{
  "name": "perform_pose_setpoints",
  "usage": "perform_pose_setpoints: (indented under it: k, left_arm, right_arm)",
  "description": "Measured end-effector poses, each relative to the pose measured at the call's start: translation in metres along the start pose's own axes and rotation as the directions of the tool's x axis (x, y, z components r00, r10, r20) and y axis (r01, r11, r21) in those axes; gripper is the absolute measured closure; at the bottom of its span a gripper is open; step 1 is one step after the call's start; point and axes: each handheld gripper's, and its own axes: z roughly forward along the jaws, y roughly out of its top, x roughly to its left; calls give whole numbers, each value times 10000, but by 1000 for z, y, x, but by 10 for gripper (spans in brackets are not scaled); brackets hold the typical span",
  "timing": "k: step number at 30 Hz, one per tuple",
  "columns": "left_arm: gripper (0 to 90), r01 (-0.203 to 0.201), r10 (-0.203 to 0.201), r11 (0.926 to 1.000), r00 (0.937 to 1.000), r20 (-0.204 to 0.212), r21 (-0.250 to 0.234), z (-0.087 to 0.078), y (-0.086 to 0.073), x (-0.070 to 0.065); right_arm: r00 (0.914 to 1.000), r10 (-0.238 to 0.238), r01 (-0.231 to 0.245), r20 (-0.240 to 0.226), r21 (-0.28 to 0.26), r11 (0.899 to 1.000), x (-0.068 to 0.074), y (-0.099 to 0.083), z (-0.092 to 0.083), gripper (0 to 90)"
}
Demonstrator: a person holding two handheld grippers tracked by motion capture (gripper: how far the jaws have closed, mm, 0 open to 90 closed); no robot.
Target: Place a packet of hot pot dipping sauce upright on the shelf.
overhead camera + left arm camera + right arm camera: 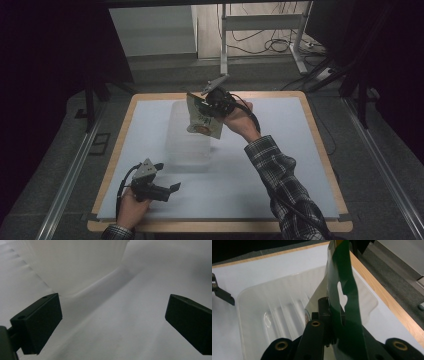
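Note:
A green-topped snack bag (pixel 204 123) hangs over the far right part of a clear plastic bin (pixel 186 140) in the middle of the table. My right gripper (pixel 204 106) is shut on the bag's top edge and holds it in the air. From the right gripper view, the jaws (pixel 329 312) pinch the green bag (pixel 342 290), and the open bin (pixel 274 312) lies below it with nothing showing inside. My left gripper (pixel 172 188) rests low on the white mat at the near left, short of the bin. Its jaws (pixel 112 315) stand wide open with nothing between them, facing the bin's wall (pixel 75 262).
A white mat (pixel 280 120) covers the wooden table (pixel 118 150). A metal desk frame with cables (pixel 260 30) stands beyond the far edge. Rails run along both sides of the table on the grey floor.

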Motion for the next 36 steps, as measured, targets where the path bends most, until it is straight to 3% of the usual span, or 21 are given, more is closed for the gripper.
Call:
perform_pose_setpoints:
  k: [12,17,24,29,36]
  left_arm:
    - [10,-56,56,9999,10000,-56,90,0,0,0]
    - [10,-3,4,10000,10000,-41,35,0,0,0]
    - [10,2,-2,10000,10000,-39,15,-1,0,0]
    - [10,10,-10,10000,10000,-40,11,-1,0,0]
    - [10,-9,9,10000,10000,-26,23,0,0,0]
  right_arm:
    - [9999,-69,67,-157,-155,9999,7,12,18,895]
    - [9991,1,-14,-427,-313,9995,11,17,26,896]
    - [9986,-45,52,-534,117,9999,14,11,45,892]
    - [9990,-2,-3,-441,-133,9999,13,8,47,790]
    - [9997,-173,172,-160,-72,9998,16,7,45,637]
